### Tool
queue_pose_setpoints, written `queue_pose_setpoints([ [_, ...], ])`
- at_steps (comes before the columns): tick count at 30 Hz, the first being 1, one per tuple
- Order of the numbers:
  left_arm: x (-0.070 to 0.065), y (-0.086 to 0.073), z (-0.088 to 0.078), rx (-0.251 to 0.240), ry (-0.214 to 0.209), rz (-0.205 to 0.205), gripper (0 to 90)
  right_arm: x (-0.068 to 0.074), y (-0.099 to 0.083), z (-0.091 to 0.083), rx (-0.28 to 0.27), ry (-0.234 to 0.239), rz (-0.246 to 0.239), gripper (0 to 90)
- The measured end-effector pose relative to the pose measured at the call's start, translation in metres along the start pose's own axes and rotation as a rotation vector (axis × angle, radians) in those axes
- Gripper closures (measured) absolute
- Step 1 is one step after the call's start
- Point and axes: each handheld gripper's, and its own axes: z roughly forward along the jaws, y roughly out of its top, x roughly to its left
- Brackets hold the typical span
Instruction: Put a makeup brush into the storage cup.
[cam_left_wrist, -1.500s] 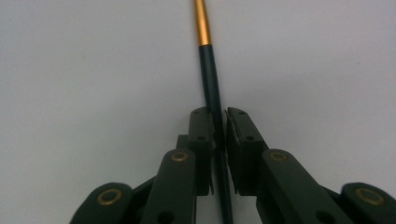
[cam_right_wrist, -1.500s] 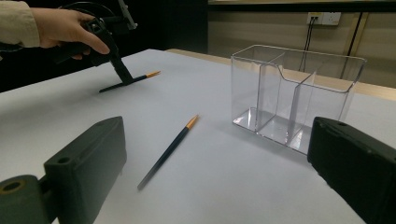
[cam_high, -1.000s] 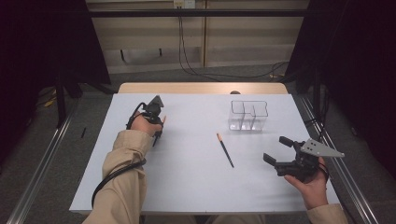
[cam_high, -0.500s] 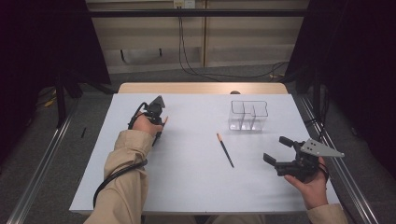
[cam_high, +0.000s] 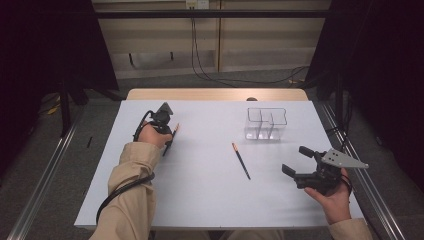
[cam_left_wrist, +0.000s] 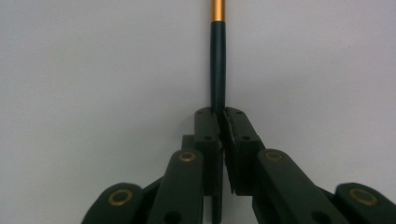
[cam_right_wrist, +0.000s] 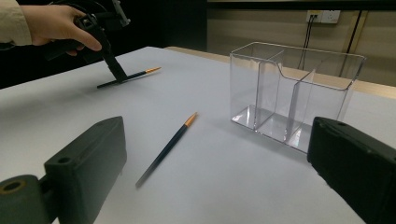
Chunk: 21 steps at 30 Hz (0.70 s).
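the left gripper (cam_high: 170, 136) is clamped on a dark pencil (cam_left_wrist: 217, 70) lying on the white table (cam_high: 200, 200), far left side. the grip sits near one end, so on lifting the pencil could swing or slip out. the left hand (cam_high: 150, 134) angles the jaws down onto the sheet. the right gripper (cam_high: 295, 162) hovers with jaws wide apart near the second pencil (cam_high: 241, 161) and clear organizer (cam_high: 266, 124).

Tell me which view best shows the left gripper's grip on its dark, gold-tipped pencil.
The left gripper view: the dark, gold-tipped pencil is pinched between shut jaws. The high view shows it small beside the hand; the right gripper view shows it distant.
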Motion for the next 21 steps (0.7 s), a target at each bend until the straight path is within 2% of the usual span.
queue_pose_setpoints([
  [4,0.002,-0.002,-0.004,-0.013,-0.012,0.003,84.6,0.0,0.0,0.0,0.001,-0.001,-0.001,4.2],
  [10,0.005,-0.005,-0.008,-0.07,-0.04,0.0,84.6,0.0,0.0,0.0,0.001,-0.001,-0.002,4.3],
  [21,0.01,-0.015,-0.015,-0.239,-0.098,-0.006,84.6,0.001,0.0,0.0,0.003,-0.002,-0.004,4.2],
])
